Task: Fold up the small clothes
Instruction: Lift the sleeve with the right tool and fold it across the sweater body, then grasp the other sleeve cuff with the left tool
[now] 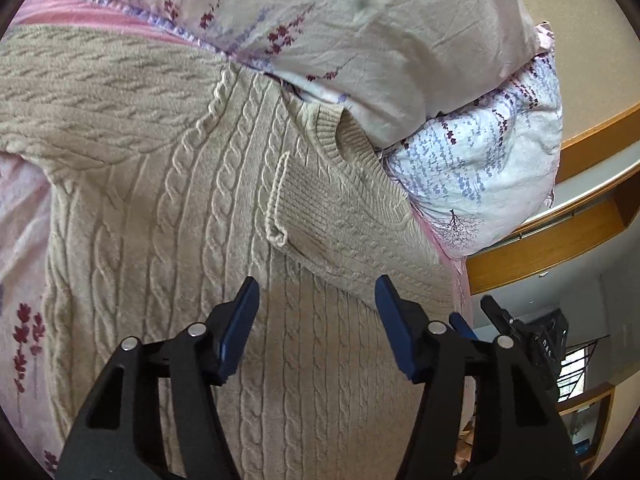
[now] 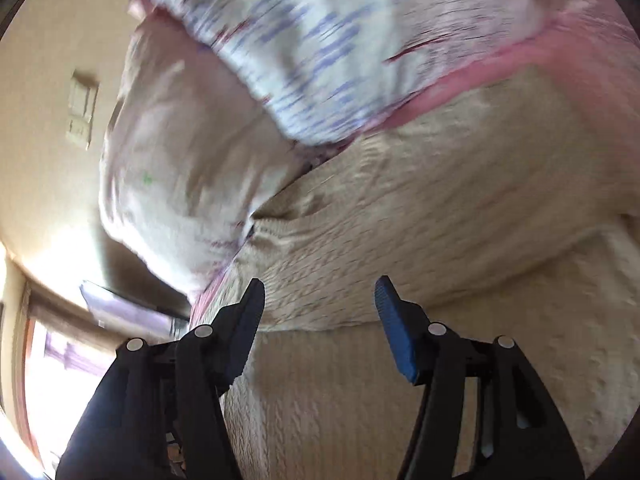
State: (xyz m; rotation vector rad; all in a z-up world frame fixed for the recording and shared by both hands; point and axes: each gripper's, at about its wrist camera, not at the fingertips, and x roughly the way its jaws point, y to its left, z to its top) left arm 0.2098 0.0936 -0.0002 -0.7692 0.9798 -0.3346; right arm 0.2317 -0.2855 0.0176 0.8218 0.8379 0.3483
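The beige sweater lies spread out on a bed with a pink flowery sheet, right under and in front of the left gripper. That gripper's two blue-tipped jaws are wide apart with nothing between them. One sleeve is folded over the sweater's body, just ahead of the gripper and a little to its right. Past the sweater sits a pale flowery pillow, and another pillow with blue and purple flowers lies to the right of it. Further right are a tan wall and a wooden shelf. The right gripper is wide open too and holds nothing, with the sweater below it. Its picture is blurry, but there seems to be a light switch on the wall far to its left, and a bright window low on that side.
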